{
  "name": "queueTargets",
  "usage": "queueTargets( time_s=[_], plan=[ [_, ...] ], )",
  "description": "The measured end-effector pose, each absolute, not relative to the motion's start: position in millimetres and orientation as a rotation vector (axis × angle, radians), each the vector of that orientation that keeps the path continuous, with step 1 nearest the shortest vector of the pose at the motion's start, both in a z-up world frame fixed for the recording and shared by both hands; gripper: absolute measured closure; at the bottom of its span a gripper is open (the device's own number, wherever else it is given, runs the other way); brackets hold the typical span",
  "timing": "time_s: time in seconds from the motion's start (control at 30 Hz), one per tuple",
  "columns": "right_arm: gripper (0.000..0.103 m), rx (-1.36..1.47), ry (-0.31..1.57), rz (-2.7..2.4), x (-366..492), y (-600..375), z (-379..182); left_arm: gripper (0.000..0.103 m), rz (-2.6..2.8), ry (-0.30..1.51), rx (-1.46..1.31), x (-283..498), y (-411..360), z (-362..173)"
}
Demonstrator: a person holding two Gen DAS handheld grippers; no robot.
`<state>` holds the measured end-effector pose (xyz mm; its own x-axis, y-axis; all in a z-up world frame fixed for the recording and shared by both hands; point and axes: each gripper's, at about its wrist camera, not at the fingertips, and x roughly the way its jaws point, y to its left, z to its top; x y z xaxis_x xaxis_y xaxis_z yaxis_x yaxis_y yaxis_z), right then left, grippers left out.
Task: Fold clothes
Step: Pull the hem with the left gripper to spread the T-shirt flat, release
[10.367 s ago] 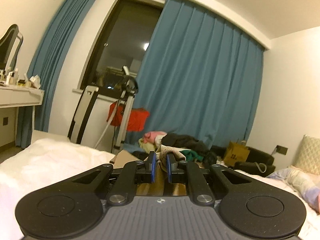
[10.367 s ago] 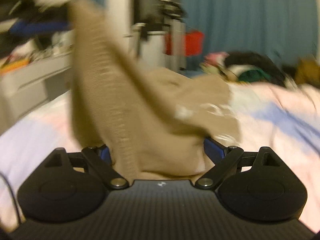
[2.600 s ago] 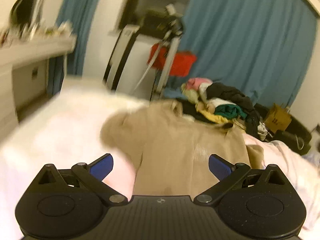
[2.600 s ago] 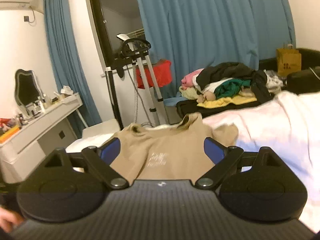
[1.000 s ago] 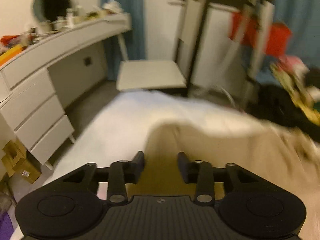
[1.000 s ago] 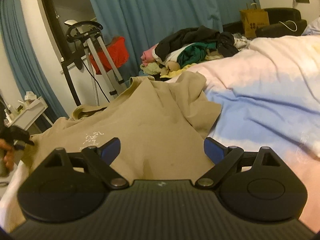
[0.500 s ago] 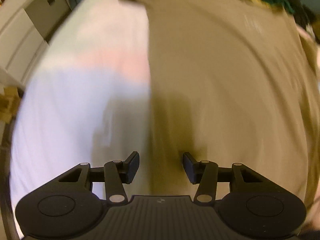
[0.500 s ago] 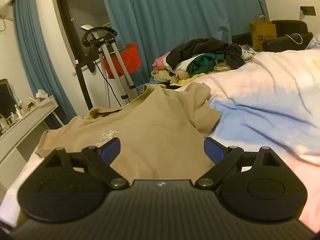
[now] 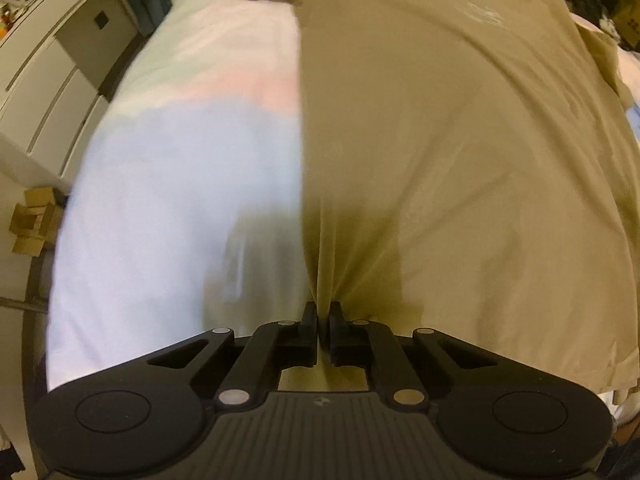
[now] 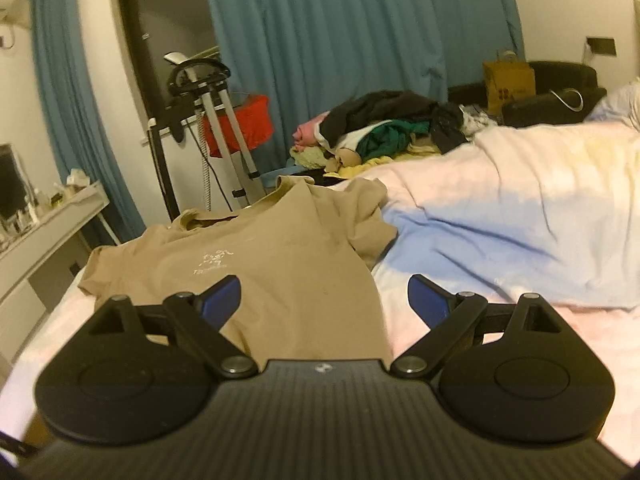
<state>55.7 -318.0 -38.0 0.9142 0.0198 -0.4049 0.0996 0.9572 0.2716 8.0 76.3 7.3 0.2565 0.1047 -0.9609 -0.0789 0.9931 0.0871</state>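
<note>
A tan T-shirt (image 9: 448, 152) with a small white chest print lies spread flat on the bed, collar at the far end. In the left wrist view my left gripper (image 9: 323, 312) is shut on the shirt's near hem by its left edge, and the cloth bunches into a pleat between the fingers. In the right wrist view the same T-shirt (image 10: 288, 264) lies ahead, its right sleeve folded against the bedsheet. My right gripper (image 10: 326, 300) is open above the shirt's near right part, with nothing between its blue pads.
The bedsheet (image 9: 180, 168) is white, pink and pale blue. A heap of clothes (image 10: 380, 128) sits beyond the bed's far end, by a garment steamer stand (image 10: 208, 120) and blue curtains (image 10: 352, 40). A white dresser (image 9: 52, 64) stands left of the bed; cardboard lies on the floor.
My left gripper has closed on the shirt's near hem; half a second ago its fingers stood apart over the cloth. The right gripper stays open and has pulled back slightly.
</note>
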Motion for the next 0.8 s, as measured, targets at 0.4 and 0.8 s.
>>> queueTargets(
  time_s=[0.4,0.8],
  plan=[
    [0.011,0.418,0.428,0.018,66.4,-332.0,-42.6,0.047,0.112,1.202,0.011,-20.1,81.5,44.1],
    [0.011,0.5,0.39,-0.004,80.6,-345.1,-52.6,0.016,-0.038,0.693,-0.114,-18.7,-71.5,100.9]
  ],
)
